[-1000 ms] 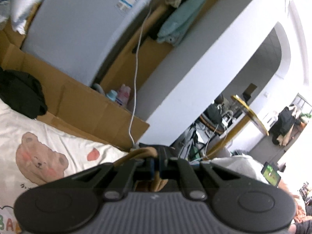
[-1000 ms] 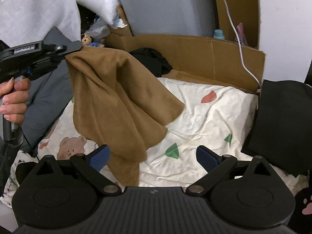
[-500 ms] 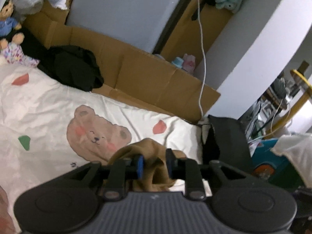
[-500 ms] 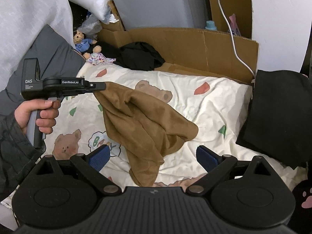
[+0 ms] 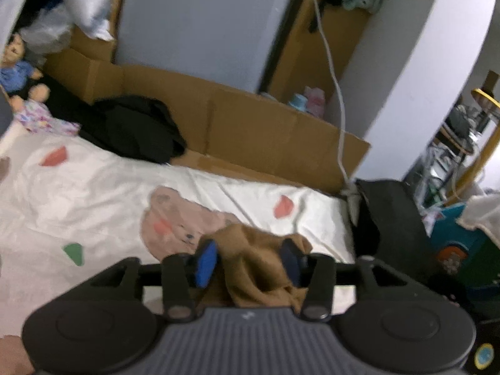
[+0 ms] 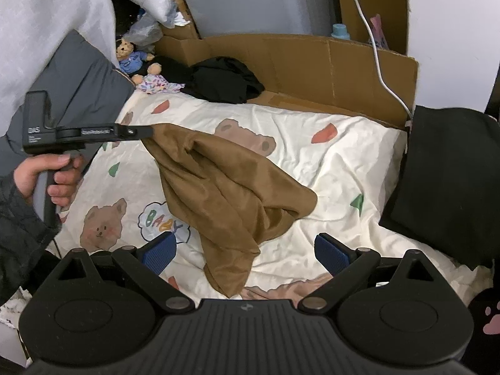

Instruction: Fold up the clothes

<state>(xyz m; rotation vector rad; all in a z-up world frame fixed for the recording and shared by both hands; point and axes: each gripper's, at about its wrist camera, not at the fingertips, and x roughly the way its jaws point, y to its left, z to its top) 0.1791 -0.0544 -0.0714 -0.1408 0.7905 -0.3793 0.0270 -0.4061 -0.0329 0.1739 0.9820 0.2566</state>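
One soft, floppy brown cloth (image 6: 231, 187) drapes from the parted left gripper (image 5: 247, 261), right gripper (image 6: 247, 250) wide and empty; best grabbed at a corner.

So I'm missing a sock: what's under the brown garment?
Under the brown garment only the bear-print bedsheet shows around its edges; whatever lies beneath its draped folds is covered.

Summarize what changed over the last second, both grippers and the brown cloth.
The left gripper lowered the brown cloth from a high hang toward the bedsheet; its jaws went from clamped to parted, cloth still lying between them, so it looks released. The right gripper stayed open and empty, and the black garment at the back did not move.
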